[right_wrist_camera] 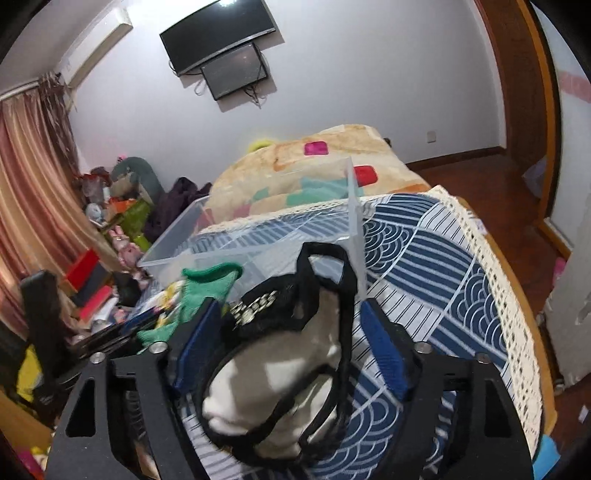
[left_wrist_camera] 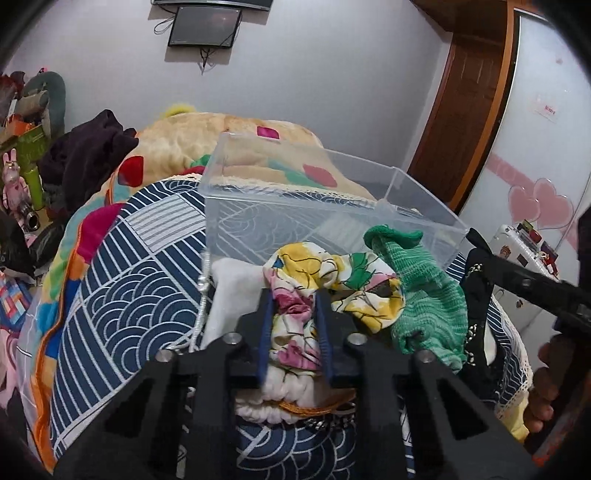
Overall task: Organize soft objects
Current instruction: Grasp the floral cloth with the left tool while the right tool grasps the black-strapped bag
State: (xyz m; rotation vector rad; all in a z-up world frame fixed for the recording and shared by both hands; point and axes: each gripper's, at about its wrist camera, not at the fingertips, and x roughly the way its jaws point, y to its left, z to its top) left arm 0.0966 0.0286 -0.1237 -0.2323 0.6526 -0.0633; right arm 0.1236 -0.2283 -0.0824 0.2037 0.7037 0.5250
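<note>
While a bed spread with a navy-and-white wave-patterned cover (left_wrist_camera: 122, 295) fills the left wrist view, a dark screen (left_wrist_camera: 203, 26) hangs on the pale wall beyond and a wooden door frame (left_wrist_camera: 469, 110) rises to the right. The left gripper (left_wrist_camera: 293, 317) is clenched on a floral scrunchie (left_wrist_camera: 295, 321), its blue pads pressing both sides of the bunched fabric. Just ahead of the fingers stands a clear plastic box (left_wrist_camera: 295, 206); a green knitted piece (left_wrist_camera: 424, 295) lies just right of the gripper, touching the scrunchie, and a white cloth (left_wrist_camera: 229, 295) lies to its left.

In the right wrist view, the same patterned cover (right_wrist_camera: 443, 266) with its lace edge runs to the right, wooden floor (right_wrist_camera: 480, 184) beyond it, curtains (right_wrist_camera: 29, 184) and clutter far left. The right gripper (right_wrist_camera: 291, 332) stands spread wide, its blue pads apart on either side of a black-trimmed white item (right_wrist_camera: 280, 369) lying between them; whether either pad touches it cannot be told. The clear box (right_wrist_camera: 258, 236) sits directly ahead, the green piece (right_wrist_camera: 207, 288) ahead-left.
</note>
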